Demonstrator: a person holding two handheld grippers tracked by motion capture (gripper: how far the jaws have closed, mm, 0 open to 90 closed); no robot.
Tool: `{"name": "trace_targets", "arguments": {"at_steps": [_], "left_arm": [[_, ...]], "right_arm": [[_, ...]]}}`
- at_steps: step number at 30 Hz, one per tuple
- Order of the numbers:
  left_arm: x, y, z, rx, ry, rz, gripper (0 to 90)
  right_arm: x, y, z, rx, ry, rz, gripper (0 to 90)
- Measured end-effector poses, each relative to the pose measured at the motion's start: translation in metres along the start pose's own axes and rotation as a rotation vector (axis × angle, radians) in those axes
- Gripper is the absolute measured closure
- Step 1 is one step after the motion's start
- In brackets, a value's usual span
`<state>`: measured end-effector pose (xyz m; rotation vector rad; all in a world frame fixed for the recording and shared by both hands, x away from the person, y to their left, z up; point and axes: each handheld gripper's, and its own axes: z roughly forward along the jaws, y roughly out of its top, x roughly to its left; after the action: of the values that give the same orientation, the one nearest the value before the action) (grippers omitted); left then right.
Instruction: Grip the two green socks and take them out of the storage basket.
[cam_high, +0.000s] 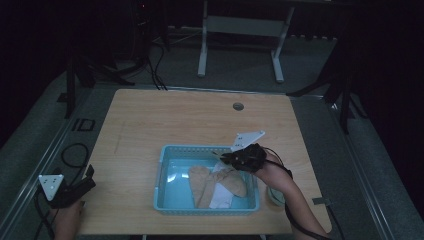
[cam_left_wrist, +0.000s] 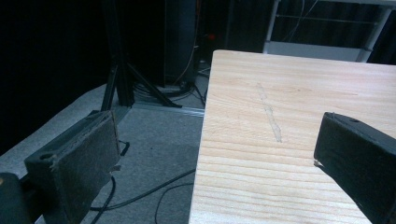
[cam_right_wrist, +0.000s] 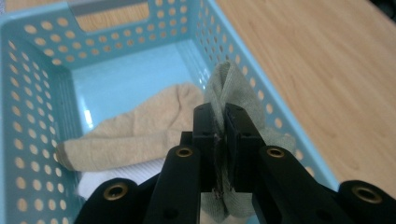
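**Grey-green sock pinched at the basket's wall**

The grey-green sock (cam_right_wrist: 233, 88) sits inside the pale blue perforated basket (cam_right_wrist: 28, 93), against the wall nearest the bare tabletop, with a fold of it drawn up between the jaws of the right gripper (cam_right_wrist: 219, 140). Those jaws are closed tight on the fabric, which bulges out above and below the pads. The sock looks light and limp; it should drape and stretch rather than hold any shape, so a pinch on a doubled fold, as here, seems a safer hold than one on a single thin edge, which could slip free. Its hanging end may drag over the basket's rim or catch a hole in the wall.

Beside it in the basket lie a beige sock (cam_right_wrist: 135, 130) and a white cloth piece (cam_right_wrist: 116, 175) partly under it.

In the high view the basket stands near the front edge of the wooden table (cam_high: 175, 115). The left gripper (cam_high: 75, 187) rests at the table's front left corner, well apart from the basket, its jaws wide apart with nothing between them.
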<state>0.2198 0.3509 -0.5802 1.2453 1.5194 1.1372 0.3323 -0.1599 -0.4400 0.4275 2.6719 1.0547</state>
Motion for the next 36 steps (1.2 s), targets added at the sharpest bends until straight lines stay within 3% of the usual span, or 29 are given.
{"name": "trace_targets", "arguments": {"at_steps": [9,16,23,24,34,36], "left_arm": [[0.0,0.0,0.0,-0.002,0.001,-0.001,0.4],[0.0,0.0,0.0,-0.001,0.003,0.001,0.4],[0.0,0.0,0.0,0.0,0.006,0.002,0.4],[0.0,0.0,0.0,-0.001,0.006,0.002,0.4],[-0.001,0.0,0.0,0.001,0.007,0.003,0.4],[-0.001,0.0,0.0,0.002,0.008,0.004,0.4]], "right_arm": [[-0.01,0.006,-0.037,-0.103,-0.047,0.034,83.8],[-0.019,-0.003,-0.056,-0.12,-0.101,0.064,83.7],[-0.029,-0.02,-0.075,-0.142,-0.154,0.113,83.7],[-0.035,-0.031,-0.083,-0.147,-0.182,0.138,83.7],[-0.049,-0.064,-0.099,-0.13,-0.241,0.21,83.7],[-0.055,-0.077,-0.103,-0.126,-0.264,0.237,83.7]]}}
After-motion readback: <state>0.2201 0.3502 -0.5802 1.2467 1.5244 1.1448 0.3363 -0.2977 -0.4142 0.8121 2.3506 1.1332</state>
